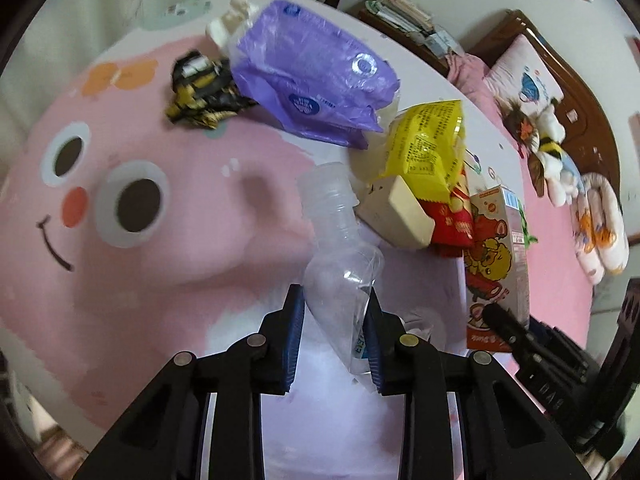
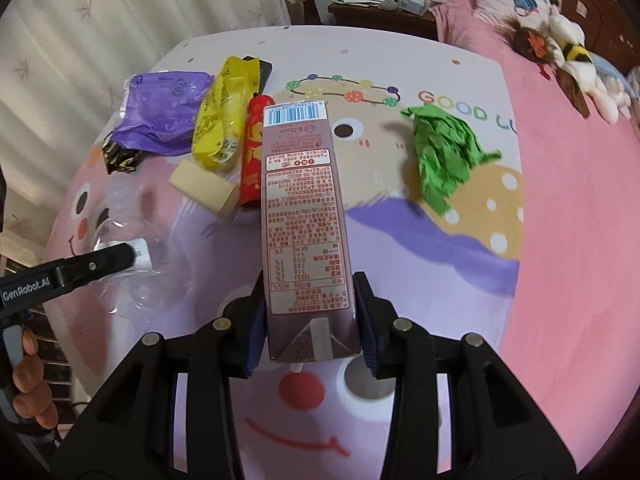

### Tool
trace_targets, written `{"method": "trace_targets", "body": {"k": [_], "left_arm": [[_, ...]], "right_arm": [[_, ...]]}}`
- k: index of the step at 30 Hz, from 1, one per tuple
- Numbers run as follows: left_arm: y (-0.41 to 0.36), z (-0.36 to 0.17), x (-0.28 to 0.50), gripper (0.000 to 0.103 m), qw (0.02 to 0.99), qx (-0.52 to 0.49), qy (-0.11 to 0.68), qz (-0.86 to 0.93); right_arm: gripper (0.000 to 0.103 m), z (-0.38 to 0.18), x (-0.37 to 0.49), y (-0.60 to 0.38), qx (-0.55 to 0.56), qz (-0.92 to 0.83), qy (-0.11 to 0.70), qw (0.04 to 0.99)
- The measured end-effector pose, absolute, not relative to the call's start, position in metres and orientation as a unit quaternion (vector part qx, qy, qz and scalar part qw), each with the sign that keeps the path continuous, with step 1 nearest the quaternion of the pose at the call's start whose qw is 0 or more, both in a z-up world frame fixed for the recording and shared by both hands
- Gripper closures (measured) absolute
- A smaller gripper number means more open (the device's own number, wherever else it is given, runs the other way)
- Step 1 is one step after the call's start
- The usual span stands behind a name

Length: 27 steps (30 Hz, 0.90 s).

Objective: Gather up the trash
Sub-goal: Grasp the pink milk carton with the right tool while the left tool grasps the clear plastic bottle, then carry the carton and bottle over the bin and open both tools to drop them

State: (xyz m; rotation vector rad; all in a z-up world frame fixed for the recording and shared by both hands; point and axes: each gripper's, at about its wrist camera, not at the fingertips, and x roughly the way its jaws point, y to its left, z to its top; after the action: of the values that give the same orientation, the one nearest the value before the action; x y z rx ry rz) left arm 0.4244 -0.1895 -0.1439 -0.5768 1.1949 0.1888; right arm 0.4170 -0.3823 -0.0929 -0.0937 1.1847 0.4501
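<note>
In the left wrist view the left gripper (image 1: 334, 312) has its jaws clamped on the lower body of a clear plastic bottle (image 1: 340, 256), whose open neck points away over the bed (image 1: 120, 280). The bottle looks empty, so light, thin and easily crushed; its smooth wall may slip, so the ribbed neck would likely give a surer hold. Beyond it lies a pile of trash: a purple bag (image 1: 316, 80), a crumpled black-and-yellow wrapper (image 1: 200, 88), a yellow packet (image 1: 428, 148), a cream block (image 1: 396, 216) and a red wrapper (image 1: 456, 224).

In the right wrist view the right gripper (image 2: 310, 316) has its jaws shut on the near end of a drink carton (image 2: 306, 216), held lengthwise above the bed. The carton is stiff at its edges but probably dents on its flat faces; gripping across the narrow sides near the folded end seems sound. A crumpled green paper (image 2: 444, 152) lies apart to the right, loose and soft
</note>
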Motion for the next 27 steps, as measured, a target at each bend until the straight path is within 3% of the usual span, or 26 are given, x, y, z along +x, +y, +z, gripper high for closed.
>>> {"method": "trace_targets", "body": {"k": [16, 27], "left_arm": [[-0.173, -0.062, 0.348, 0.075, 0.831, -0.138, 0.535, 0.066], [-0.095, -0.025, 0.208, 0.075, 0.853, -0.065, 0.518, 0.011]], "right_arm": [[0.068, -0.056, 0.305, -0.350, -0.025, 0.213, 0.554, 0.805], [0.068, -0.033, 0.189, -0.287, 0.002, 0.190, 0.536, 0.823]]}}
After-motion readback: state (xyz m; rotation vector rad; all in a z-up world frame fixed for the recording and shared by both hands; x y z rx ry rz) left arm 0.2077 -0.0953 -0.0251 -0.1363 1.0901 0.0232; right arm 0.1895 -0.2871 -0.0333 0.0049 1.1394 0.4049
